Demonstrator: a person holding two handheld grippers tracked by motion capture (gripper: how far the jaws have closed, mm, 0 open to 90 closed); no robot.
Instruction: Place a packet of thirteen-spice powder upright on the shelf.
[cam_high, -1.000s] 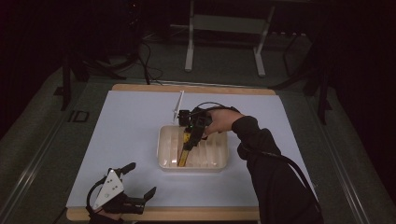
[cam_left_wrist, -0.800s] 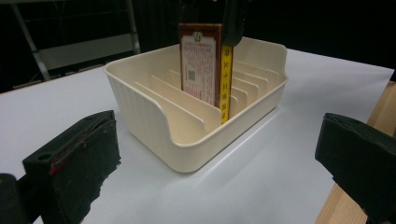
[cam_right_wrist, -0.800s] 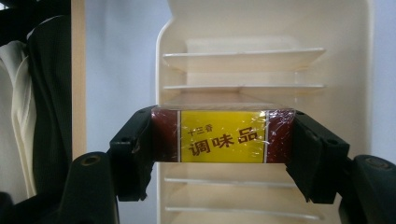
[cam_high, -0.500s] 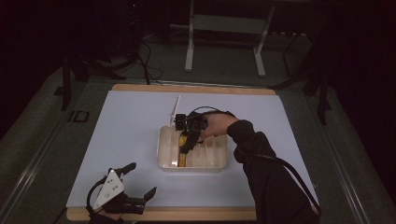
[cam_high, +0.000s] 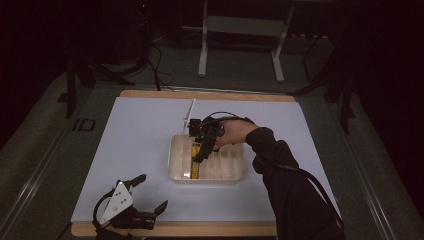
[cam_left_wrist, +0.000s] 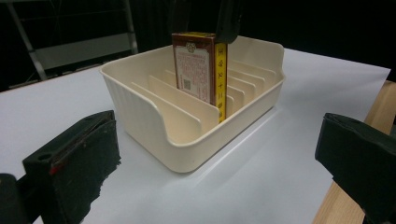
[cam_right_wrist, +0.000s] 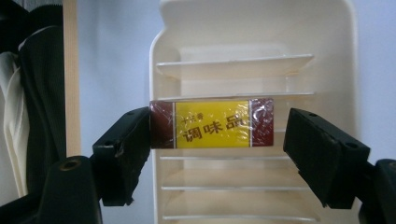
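Where dividers (cam_right_wrist: 233, 65) flank it, box (cam_right_wrist: 211, 123) upright in tray (cam_high: 176, 150), right gripper (cam_right_wrist: 217, 154) open.

A red-and-yellow box (cam_left_wrist: 200, 70) stands upright in the slotted cream tray (cam_left_wrist: 154, 121), between two wide-apart black jaws

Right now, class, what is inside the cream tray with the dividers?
The tray holds one red and yellow box, standing on edge in a slot between dividers. The right claw sits around the box's top. The other slots look empty; the box's base is hidden by dividers.
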